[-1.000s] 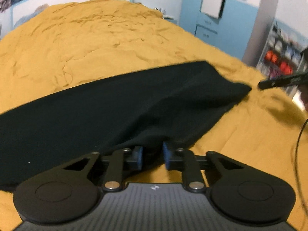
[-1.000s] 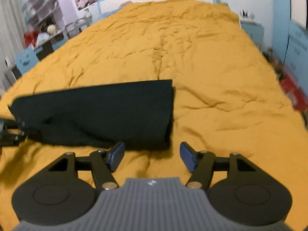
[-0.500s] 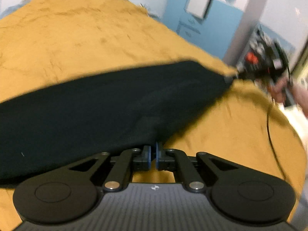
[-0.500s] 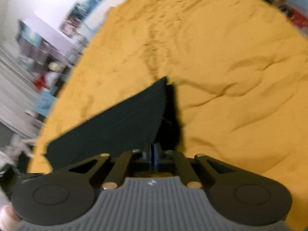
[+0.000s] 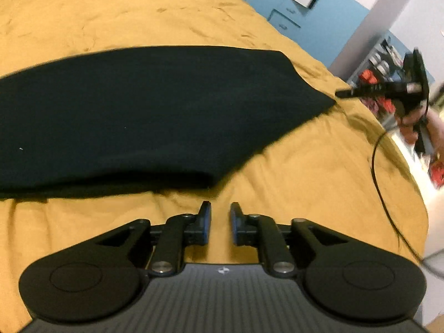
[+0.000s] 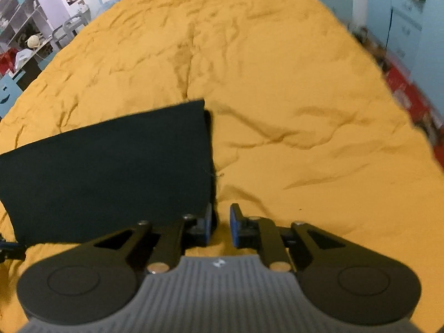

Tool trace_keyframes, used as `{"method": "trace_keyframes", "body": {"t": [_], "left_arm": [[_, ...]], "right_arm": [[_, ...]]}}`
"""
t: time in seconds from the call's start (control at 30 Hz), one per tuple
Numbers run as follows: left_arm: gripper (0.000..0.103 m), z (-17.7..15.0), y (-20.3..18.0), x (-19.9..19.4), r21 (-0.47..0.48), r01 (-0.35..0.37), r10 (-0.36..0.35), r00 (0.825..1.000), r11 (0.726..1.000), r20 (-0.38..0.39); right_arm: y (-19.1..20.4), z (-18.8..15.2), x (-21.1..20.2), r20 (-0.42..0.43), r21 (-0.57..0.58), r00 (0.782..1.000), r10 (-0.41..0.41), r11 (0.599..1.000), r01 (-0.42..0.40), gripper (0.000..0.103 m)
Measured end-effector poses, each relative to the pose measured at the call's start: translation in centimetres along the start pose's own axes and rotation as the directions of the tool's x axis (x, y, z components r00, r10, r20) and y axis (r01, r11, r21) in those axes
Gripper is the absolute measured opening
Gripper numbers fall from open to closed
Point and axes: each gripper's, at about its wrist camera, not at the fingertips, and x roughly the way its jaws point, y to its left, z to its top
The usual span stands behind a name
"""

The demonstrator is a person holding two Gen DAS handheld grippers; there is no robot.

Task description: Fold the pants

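Note:
The black pants (image 5: 155,113) lie flat and folded lengthwise on the mustard-yellow bed cover (image 5: 305,183). My left gripper (image 5: 220,222) is open and empty, just short of the pants' near edge. In the right wrist view the pants (image 6: 111,172) lie at the left with a straight end edge. My right gripper (image 6: 221,226) is open and empty by that end's near corner. The right gripper also shows in the left wrist view (image 5: 344,93), beside the pants' far tip.
The bed cover (image 6: 277,83) is wrinkled and stretches far ahead. Blue cabinets (image 5: 299,8) and a shelf with red items (image 5: 374,83) stand past the bed's side. A black cable (image 5: 380,172) hangs from the right gripper. Shelves and a chair (image 6: 33,44) stand at the left.
Both grippers were shut on the pants' near edge half a second ago. Both have since opened, let go and drawn back a little. The pants now lie flat.

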Motion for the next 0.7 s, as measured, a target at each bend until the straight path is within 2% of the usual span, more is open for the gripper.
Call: {"method": "trace_keyframes", "body": {"t": [0.03,0.1,0.23,0.4,0.5,0.53,0.6,0.7], "left_arm": [[0.021,-0.4,-0.2,-0.8,0.018,-0.017,0.017,1.000,1.000,0.011],[0.022,-0.8,0.1,-2.2,0.006,-0.025,0.025,0.999,1.000,0.030],[0.026,-1.4,2.4,-5.8,-0.062,-0.068,0.073,0.993,0.996,0.090],[0.038,-2.1,7.8,-12.2,-0.205,-0.140,0.176,0.970,0.969,0.166],[0.040,-2.7,12.5,-16.3,-0.309,-0.207,0.276,0.941,0.928,0.198],[0.040,-2.9,13.9,-17.4,-0.338,-0.227,0.306,0.930,0.914,0.204],[0.043,-3.5,17.2,-19.9,-0.404,-0.261,0.371,0.902,0.877,0.222],[0.053,-4.7,22.9,-22.8,-0.527,-0.296,0.465,0.857,0.797,0.222]], "right_arm": [[0.8,-0.1,-0.9,0.019,-0.020,1.000,-0.001,1.000,0.002,0.018],[3.0,-0.6,-2.4,0.051,-0.061,0.998,0.021,0.998,-0.018,0.023],[8.9,-1.7,-3.3,0.085,-0.124,0.991,0.101,0.988,-0.090,0.023],[18.5,-2.9,-1.0,0.088,-0.217,0.974,0.206,0.959,-0.184,0.023],[23.4,-3.0,1.3,0.070,-0.236,0.964,0.258,0.943,-0.235,0.017],[24.8,-3.0,2.0,0.069,-0.245,0.964,0.257,0.941,-0.233,0.012],[26.9,-3.1,3.2,0.071,-0.259,0.968,0.241,0.942,-0.215,0.009],[28.8,-3.5,5.1,0.047,-0.249,0.976,0.211,0.949,-0.194,0.007]]}}
